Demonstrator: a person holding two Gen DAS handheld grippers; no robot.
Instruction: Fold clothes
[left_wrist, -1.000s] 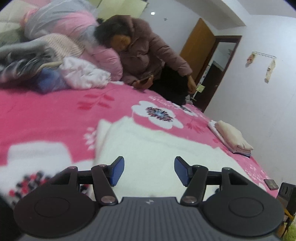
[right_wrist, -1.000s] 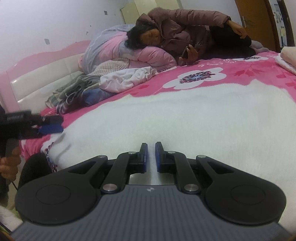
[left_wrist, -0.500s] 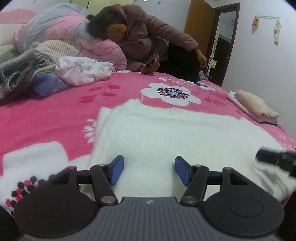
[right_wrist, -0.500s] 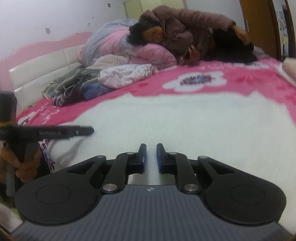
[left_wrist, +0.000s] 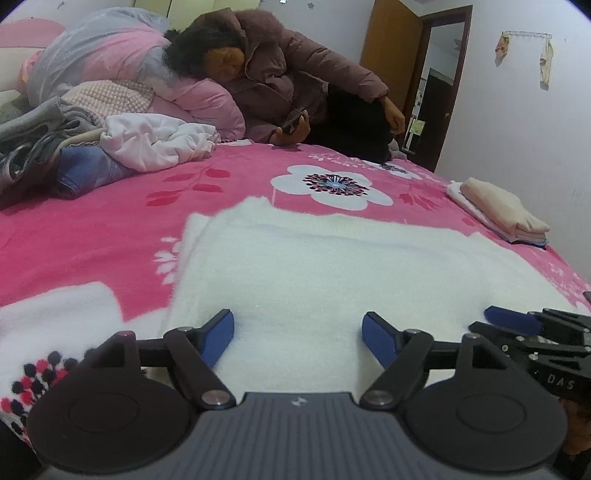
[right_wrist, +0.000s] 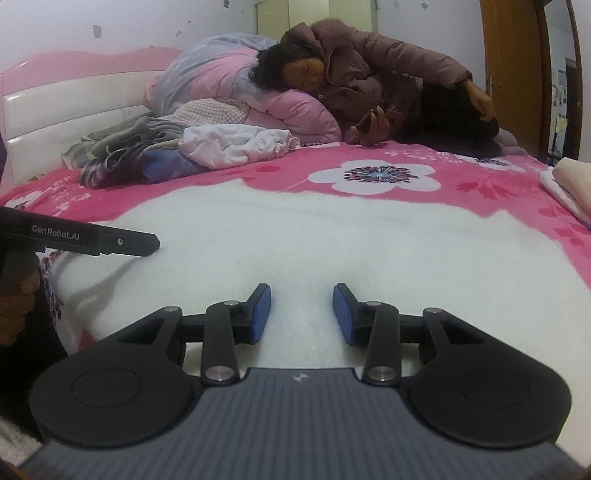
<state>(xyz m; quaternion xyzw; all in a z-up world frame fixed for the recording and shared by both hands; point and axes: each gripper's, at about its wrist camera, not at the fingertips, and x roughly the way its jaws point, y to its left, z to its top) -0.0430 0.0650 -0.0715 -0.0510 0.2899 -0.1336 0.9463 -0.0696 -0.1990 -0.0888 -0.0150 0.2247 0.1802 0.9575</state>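
- White fluffy garment (left_wrist: 332, 266) is seen spread flat across the near part of the pink floral bedspread (left_wrist: 92, 229), with its far edge just short of a large white flower print.
- Left gripper (left_wrist: 298, 332) is held low over the near edge of the garment, angled slightly downward; its blue pads (left_wrist: 218, 332) are set wide apart after the jaws have just been opening, and only flat fabric is seen between them, not pinched.
- Right gripper (right_wrist: 302, 314) is held the same way over the garment; its jaws have just been opening to a moderate gap, and no fabric is clamped.
- In the right wrist view, the left gripper is seen from the side at the left edge, carried by a hand (right_wrist: 14, 306) at the bed's edge.
- In the left wrist view, the right gripper's tip is seen at the right edge, just above the garment.
- A stack of folded clothes (left_wrist: 502, 214) is placed at the right side of the bed.
- A heap of unfolded clothes (right_wrist: 166, 155) is piled near the pink and white headboard (right_wrist: 55, 103).
- A person in a brown padded coat (right_wrist: 369, 81) is seen lying against pink bedding.
- An orange wooden door (left_wrist: 391, 62) is seen beyond the bed.
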